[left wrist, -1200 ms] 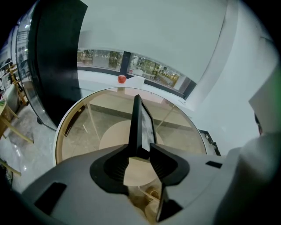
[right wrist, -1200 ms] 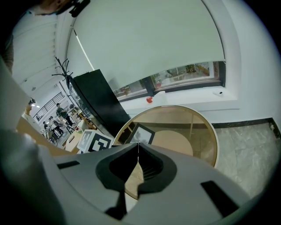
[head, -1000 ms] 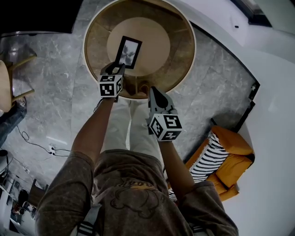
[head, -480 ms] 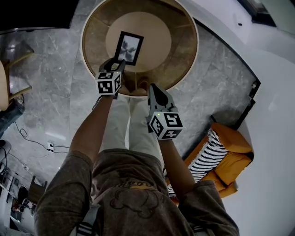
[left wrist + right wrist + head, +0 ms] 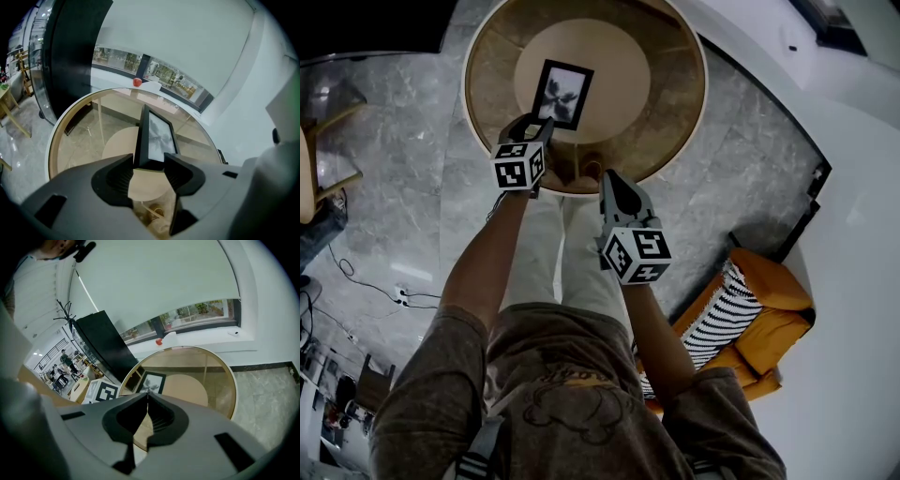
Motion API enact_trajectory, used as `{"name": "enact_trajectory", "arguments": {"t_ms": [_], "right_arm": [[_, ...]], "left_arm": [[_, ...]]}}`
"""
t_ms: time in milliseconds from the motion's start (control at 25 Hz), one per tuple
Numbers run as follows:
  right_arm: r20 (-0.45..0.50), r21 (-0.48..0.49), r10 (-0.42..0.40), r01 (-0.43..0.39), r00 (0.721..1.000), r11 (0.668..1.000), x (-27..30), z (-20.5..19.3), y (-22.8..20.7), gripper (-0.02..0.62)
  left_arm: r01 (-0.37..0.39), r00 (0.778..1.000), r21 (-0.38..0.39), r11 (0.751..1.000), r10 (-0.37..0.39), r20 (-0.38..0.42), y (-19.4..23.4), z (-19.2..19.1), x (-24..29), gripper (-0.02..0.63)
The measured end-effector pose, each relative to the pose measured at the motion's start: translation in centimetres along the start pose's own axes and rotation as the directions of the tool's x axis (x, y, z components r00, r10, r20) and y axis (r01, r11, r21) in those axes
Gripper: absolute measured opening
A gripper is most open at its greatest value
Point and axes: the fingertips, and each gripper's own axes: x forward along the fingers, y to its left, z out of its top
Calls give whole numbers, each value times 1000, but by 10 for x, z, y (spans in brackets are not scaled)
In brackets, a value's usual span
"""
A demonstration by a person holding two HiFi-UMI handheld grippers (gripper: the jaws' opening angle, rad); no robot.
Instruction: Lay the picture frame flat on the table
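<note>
- The frame (image 5: 561, 94) looks to me to be lying face up on the glass top of the round counter (image 5: 675, 112), over the pale disc of its base. Its long side runs away from me, slightly canted.
- The left gripper (image 5: 534, 125) sits at the frame's near short end. In the left gripper view its jaws have just been opening and now stand wide apart around that end (image 5: 158, 140). I see thin gaps on both sides, so I read the pads as off the frame.
- The right gripper (image 5: 609, 180) hangs near the counter's near rim, well apart from the frame. In its own view the jaws are closed tip to tip on nothing (image 5: 146, 394), and the frame (image 5: 151, 381) lies flat beyond them.
- My judgement is that the laying down is as good as done. What is left is to get the left gripper away without disturbing the frame.
- To do that well, I would hold the jaws at this width and not let them drift inward, since the gaps beside the frame are narrow.
- I would back out along the frame's long axis, or lift straight up first. A sideways swing could put one jaw against the edge.
- Glass is slick, so any nudge would likely slide or turn the frame instead of stopping it. A slow start to the retreat is worth it.
- I would watch the left gripper view until the near edge has passed the jaw tips, and only then move freely.
- The right gripper has no job here and is best kept low and clear of the rim.
</note>
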Motion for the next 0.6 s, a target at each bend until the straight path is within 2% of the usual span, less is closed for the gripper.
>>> {"name": "enact_trajectory", "arguments": {"t_ms": [240, 320, 440, 600], "right_arm": [[-9, 4, -4, 4, 1000, 1000, 4, -5, -2, 20], [-11, 5, -5, 5, 1000, 1000, 5, -7, -3, 20], [-12, 8, -7, 7, 1000, 1000, 4, -9, -2, 20], [-15, 9, -6, 6, 1000, 1000, 5, -12, -2, 20]], "left_arm": [[-19, 1000, 1, 1000, 19, -14, 8, -7, 4, 207], [-40, 999, 28, 999, 40, -23, 9, -9, 4, 207], [-71, 997, 72, 995, 73, -29, 12, -11, 4, 172], [-60, 998, 59, 996, 61, -26, 13, -11, 4, 170]]}}
